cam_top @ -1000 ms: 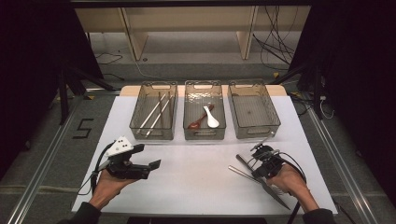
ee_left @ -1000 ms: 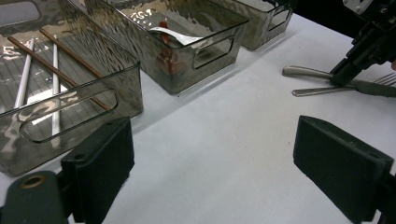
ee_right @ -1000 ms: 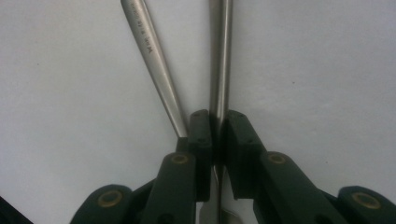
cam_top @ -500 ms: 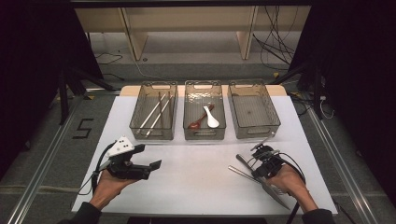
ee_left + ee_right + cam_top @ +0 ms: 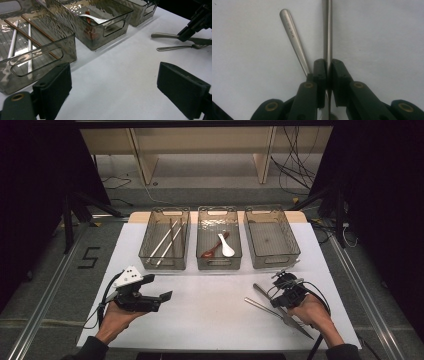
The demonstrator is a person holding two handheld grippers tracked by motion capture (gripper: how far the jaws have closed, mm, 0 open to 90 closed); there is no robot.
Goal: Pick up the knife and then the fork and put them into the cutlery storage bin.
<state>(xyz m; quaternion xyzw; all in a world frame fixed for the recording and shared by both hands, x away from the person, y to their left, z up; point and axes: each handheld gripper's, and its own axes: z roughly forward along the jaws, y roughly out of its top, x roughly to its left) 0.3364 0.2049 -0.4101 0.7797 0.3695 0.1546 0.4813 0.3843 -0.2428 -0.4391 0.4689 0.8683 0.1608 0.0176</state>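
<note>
Left hand-held gripper (image 5: 159, 296) is hovering over the white bench (image 5: 210, 315) at its near left edge, jaws standing wide apart with nothing between them; in the left gripper view its two black pads (image 5: 53, 87) are framing bare bench surface. Behind it, the left bin (image 5: 165, 239) is holding two white chopsticks (image 5: 161, 243) and two brown ones (image 5: 37, 37) lying lengthwise. The middle bin (image 5: 218, 238) is holding a brown spoon (image 5: 212, 249) and a white spoon (image 5: 226, 247), the two crossing each other. The right bin (image 5: 270, 238) is standing just beside the middle one.

On the near right part of the bench, two metal utensils are lying close together: a fork (image 5: 262, 307) nearer the person and a knife (image 5: 263, 293) just behind it. Right hand-held gripper (image 5: 283, 292) is pointing down at them, jaws drawn narrow and pinching the thinner metal handle (image 5: 327, 32), which is running straight up between the pads in the right gripper view. The second handle (image 5: 293, 37) is lying slanted just left of the pads, on the bench; whether it is touching them cannot be told.
</note>
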